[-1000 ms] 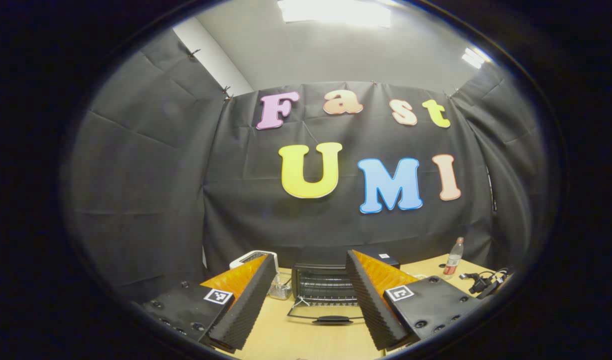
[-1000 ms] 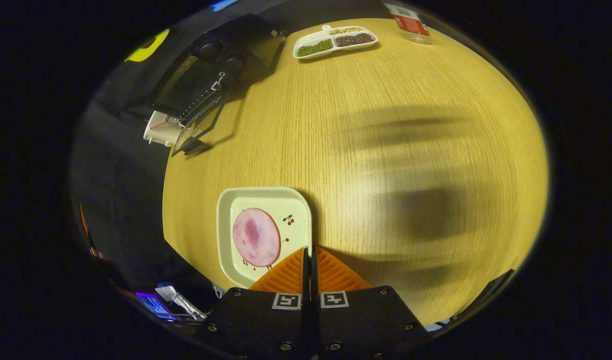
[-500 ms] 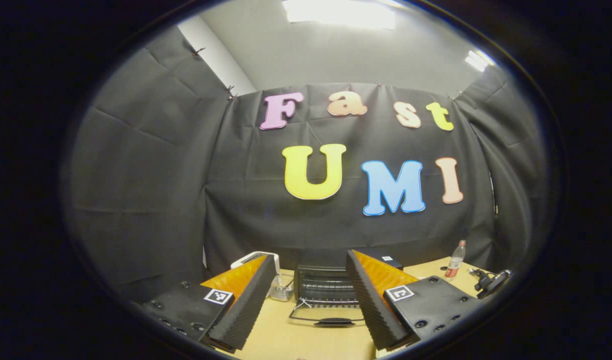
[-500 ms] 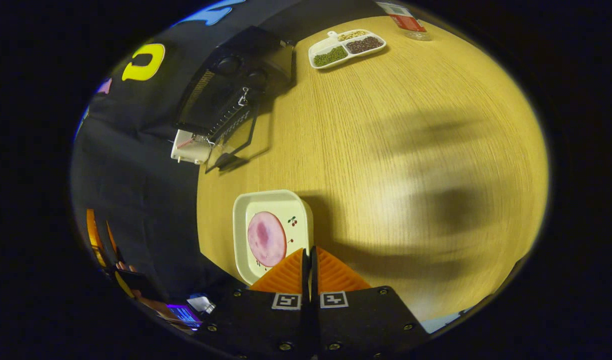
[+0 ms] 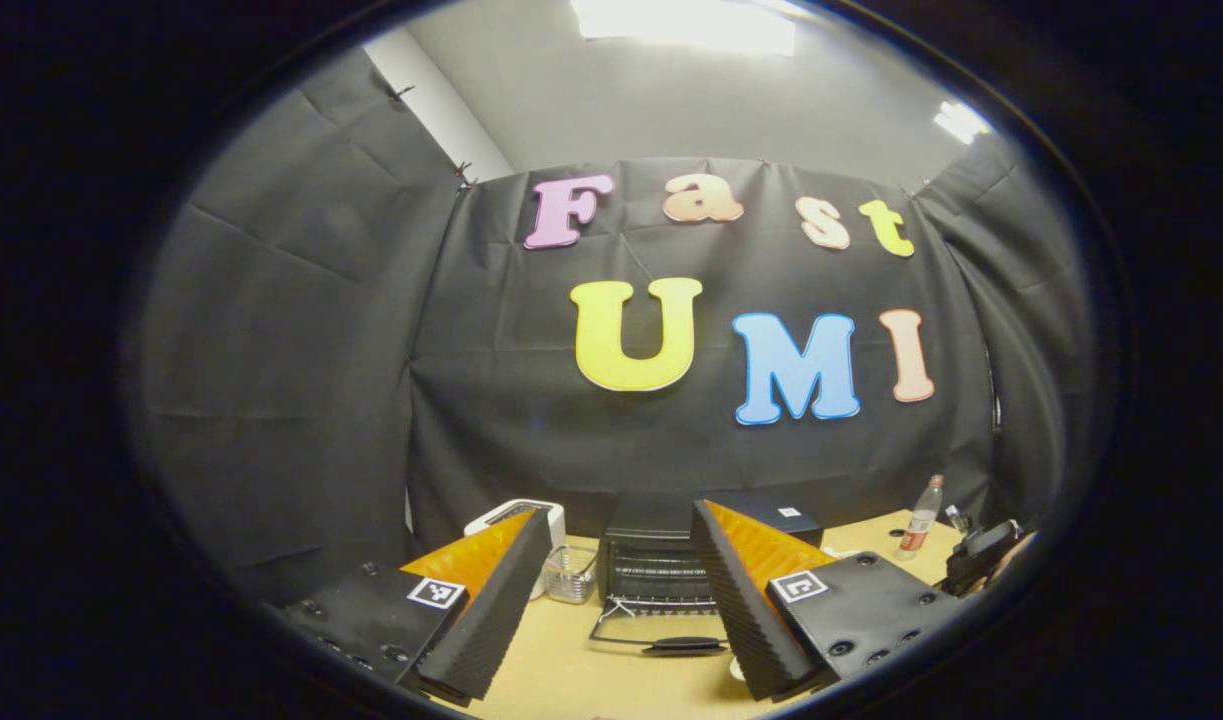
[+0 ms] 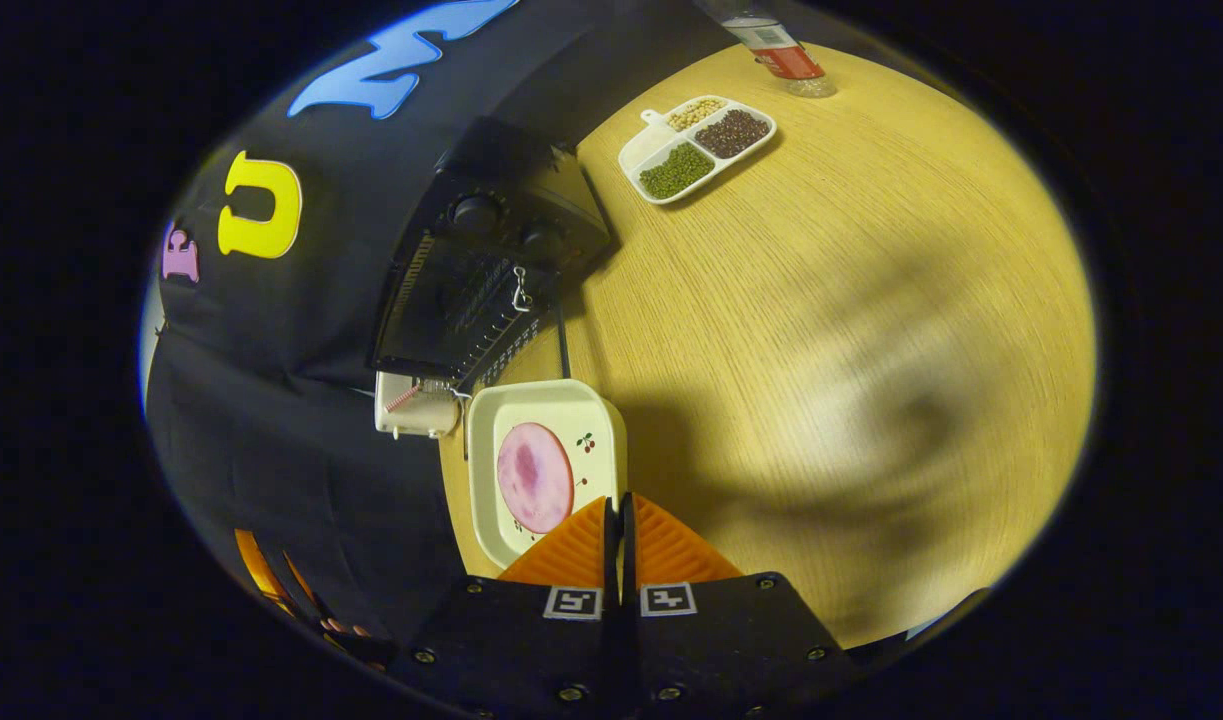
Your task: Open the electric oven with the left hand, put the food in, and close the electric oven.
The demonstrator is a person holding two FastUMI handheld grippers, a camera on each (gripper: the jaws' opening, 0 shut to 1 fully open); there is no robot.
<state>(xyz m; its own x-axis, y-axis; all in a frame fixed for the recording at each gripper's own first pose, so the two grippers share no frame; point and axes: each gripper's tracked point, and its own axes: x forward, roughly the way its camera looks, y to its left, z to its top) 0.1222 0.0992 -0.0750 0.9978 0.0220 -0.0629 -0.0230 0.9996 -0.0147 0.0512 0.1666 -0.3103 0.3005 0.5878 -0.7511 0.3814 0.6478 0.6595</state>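
**Operator:** Status of the left gripper (image 5: 621, 590)?

**Inspector:** Fingers spread wide, nothing between them. In the left gripper view the electric oven (image 5: 661, 565) sits on the wooden table (image 5: 581, 670) beyond the gap between the fingers, at 12 o'clock from them. Its door (image 5: 661, 632) is folded down flat toward the camera, handle nearest. A white appliance (image 5: 516, 520) and a clear container (image 5: 571, 575) stand just beside the oven at its 9 o'clock. A bottle (image 5: 921, 515) stands well apart at 3 o'clock.

**Operator:** Right gripper (image 6: 617, 515)?

**Inspector:** Fingers pressed together on the near rim of the plate (image 6: 591, 410) (the rim edge runs between them at the tips). The plate is square and pale and carries a round pink slice of food (image 6: 534, 477).

**Operator:** Location of the food relative to the oven?

**Inspector:** In the right gripper view the plate is at 6 o'clock from the oven (image 6: 481, 270), its far edge overlapping the lowered door. Whether plate and door are touching, I cannot tell. The food is outside the oven cavity.

**Operator:** Other items?

**Inspector:** A divided tray of beans (image 6: 696, 148) lies at 1 o'clock on the table (image 6: 851, 330), with the bottle (image 6: 776, 50) beyond it.
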